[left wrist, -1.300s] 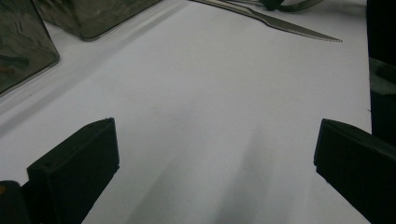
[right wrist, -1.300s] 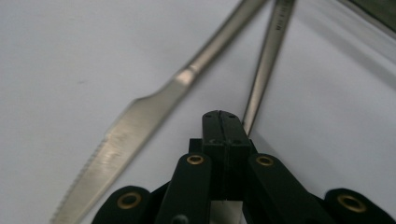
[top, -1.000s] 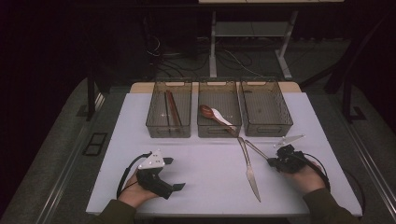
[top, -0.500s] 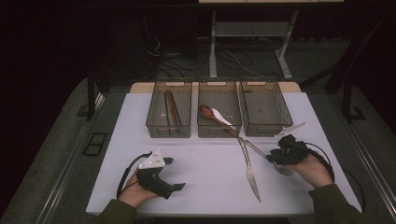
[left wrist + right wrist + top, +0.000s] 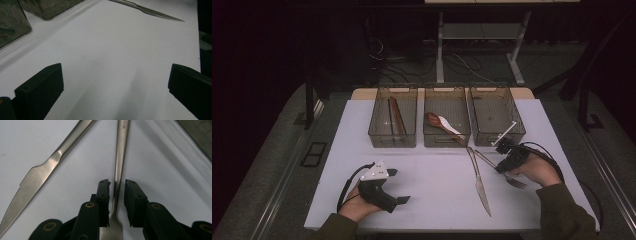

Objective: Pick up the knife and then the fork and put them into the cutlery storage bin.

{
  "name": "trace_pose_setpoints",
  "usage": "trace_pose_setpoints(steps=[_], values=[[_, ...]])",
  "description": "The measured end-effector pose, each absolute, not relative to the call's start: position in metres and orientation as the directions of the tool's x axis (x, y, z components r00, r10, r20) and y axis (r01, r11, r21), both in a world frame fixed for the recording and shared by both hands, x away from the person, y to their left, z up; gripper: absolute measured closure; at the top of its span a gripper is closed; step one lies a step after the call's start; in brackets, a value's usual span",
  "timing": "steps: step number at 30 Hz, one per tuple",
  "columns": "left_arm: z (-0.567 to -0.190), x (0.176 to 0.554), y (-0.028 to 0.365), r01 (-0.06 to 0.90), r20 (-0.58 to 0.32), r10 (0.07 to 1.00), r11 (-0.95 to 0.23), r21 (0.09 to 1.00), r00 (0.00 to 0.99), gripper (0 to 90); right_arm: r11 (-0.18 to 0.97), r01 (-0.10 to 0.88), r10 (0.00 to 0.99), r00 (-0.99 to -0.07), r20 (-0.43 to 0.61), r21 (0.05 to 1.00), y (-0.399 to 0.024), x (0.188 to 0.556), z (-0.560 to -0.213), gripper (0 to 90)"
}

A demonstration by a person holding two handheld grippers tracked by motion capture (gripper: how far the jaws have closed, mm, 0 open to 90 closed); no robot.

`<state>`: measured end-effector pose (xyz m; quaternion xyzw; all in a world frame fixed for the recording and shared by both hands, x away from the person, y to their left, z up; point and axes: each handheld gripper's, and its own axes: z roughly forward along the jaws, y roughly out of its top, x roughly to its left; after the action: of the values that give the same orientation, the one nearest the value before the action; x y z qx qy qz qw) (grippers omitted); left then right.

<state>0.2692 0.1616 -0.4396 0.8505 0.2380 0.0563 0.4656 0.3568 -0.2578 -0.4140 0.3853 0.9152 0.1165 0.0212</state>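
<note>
Right tool [image 5: 117, 185] straddling fork [image 5: 119, 157] handle on worktop [image 5: 432, 175], jaws just narrowing, not yet clamped, lining up lift; left tool [image 5: 115, 82] released, idle.

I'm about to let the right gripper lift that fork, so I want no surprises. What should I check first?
1. Fork handle between the right gripper jaws: ok.
2. Pads pressing the handle: not ok, a gap shows on one side.
3. Knife apart from the fork's neck: ok.
4. Rightmost bin has room: ok.
5. Left gripper open and apart from the cutlery: ok.
</note>
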Motion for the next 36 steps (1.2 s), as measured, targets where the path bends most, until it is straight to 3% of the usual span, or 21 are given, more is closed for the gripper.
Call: trace_pose_setpoints(steps=[14,26,36], values=[[-0.44,0.269,0.161,0.353,-0.126,0.456,-0.455,0.818,0.881,0.0,0.711,0.685,0.694,-0.72,-0.004,0.158,-0.247,0.357,-0.42,76.8],[-0.44,0.269,0.161,0.353,-0.126,0.455,-0.457,0.817,0.881,0.0,0.7,0.693,0.705,-0.709,-0.009,0.171,-0.249,0.356,-0.42,84.4],[-0.44,0.269,0.161,0.348,-0.123,0.452,-0.457,0.818,0.884,0.0,0.693,0.685,0.702,-0.712,0.002,0.223,-0.257,0.352,-0.42,85.0]])
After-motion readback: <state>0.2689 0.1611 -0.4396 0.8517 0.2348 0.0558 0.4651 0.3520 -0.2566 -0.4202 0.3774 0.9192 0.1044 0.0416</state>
